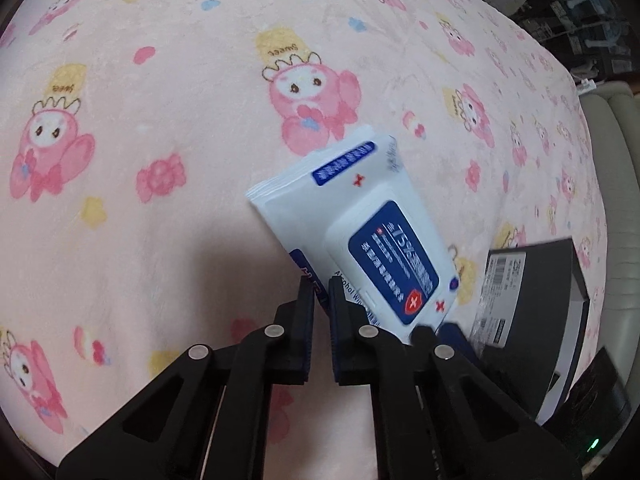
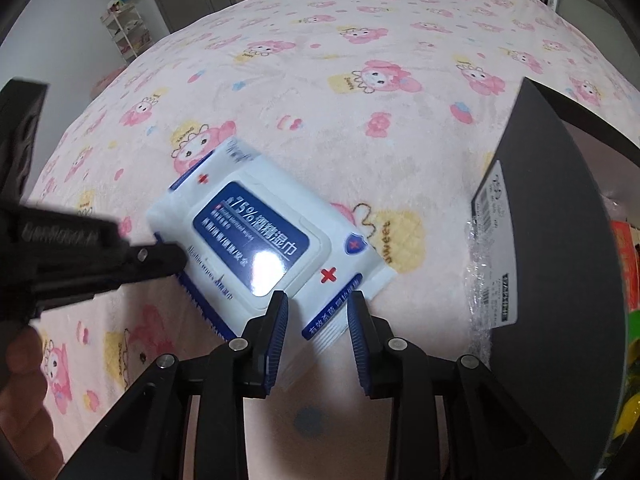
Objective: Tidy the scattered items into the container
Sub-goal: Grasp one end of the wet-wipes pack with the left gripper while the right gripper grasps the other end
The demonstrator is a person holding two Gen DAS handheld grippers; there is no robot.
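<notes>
Fleece blanket (image 1: 160, 128), pink, printed "Sweet". Left gripper (image 1: 321, 292) is clamped on the soft white wipes pack (image 1: 360, 216), labelled "75%". Right gripper (image 2: 318, 304) stands released, straddling its sealed end.

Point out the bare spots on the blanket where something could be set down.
Free: the blanket beyond the wipes pack, and the strip between pack and black box. Left of the pack in the left view is bare too. Crowded: the near edge, where both tools, left and right, meet the pack.
</notes>
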